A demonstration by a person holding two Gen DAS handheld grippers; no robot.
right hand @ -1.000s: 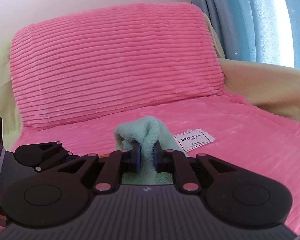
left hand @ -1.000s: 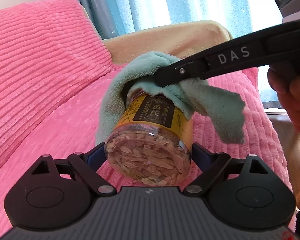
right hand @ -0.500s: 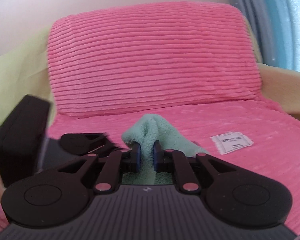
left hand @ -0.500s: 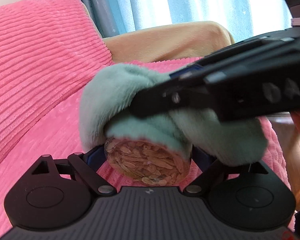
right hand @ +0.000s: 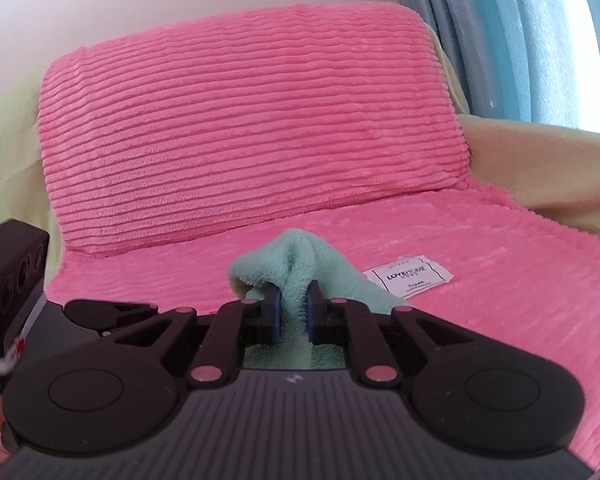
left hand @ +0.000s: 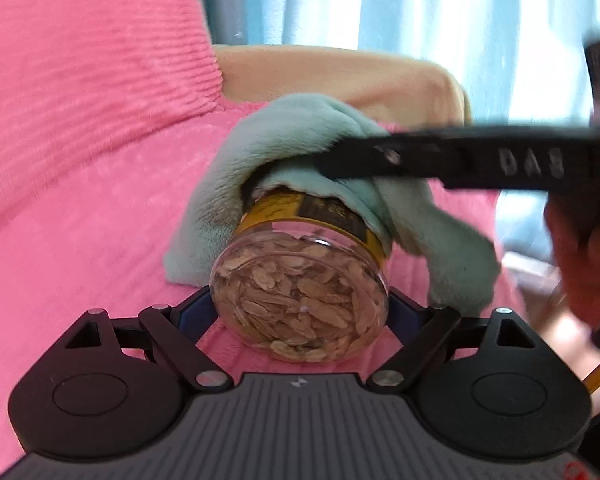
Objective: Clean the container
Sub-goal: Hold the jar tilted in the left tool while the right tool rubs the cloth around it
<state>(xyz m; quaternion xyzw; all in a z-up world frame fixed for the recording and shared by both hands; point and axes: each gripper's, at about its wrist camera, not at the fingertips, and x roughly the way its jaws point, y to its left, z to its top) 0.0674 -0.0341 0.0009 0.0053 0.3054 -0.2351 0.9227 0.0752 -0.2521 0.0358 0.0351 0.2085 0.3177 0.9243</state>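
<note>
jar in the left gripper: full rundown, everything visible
The jar is clear, plastic-looking and round, packed with pale tan dried slices. A yellow-and-black label bands its far half. It lies tipped with its base toward the camera, clamped at its sides by the left gripper. A mint fleece cloth, pinched in the right gripper, drapes over its far end, hiding the lid. It is held above the pink sofa cover.

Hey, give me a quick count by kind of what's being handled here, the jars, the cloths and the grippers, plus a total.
Clear plastic jar of seeds with a yellow label: 1
Fluffy mint-green cloth: 1
Black two-finger gripper: 2, left gripper and right gripper
Total: 4
</note>
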